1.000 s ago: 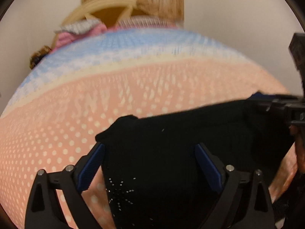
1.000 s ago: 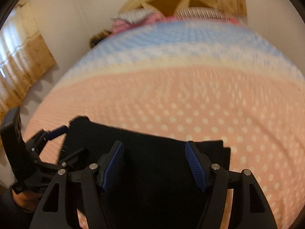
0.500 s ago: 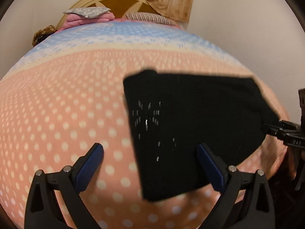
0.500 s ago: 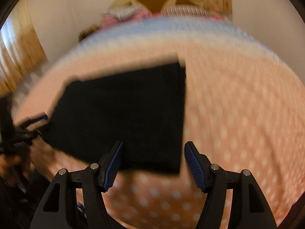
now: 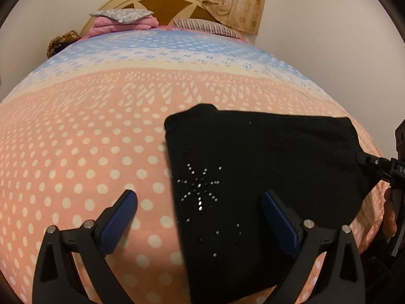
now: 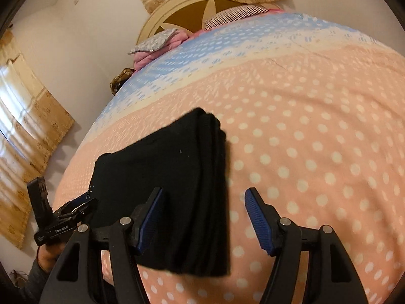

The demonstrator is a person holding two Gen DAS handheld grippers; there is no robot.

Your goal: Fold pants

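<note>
In the left wrist view, the black pants (image 5: pixel 253 177) are seen folded into a compact rectangle on the near right of the bedspread (image 5: pixel 88 139), and the left gripper (image 5: pixel 200 217) is spread with nothing pinched.

In the right wrist view, stacked layers are shown (folding looks nearly finished); the right gripper (image 6: pixel 203 217) is likewise spread and empty.

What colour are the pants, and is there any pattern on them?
Black pants, with a starburst of small shiny studs; clearest in the left wrist view.
</note>
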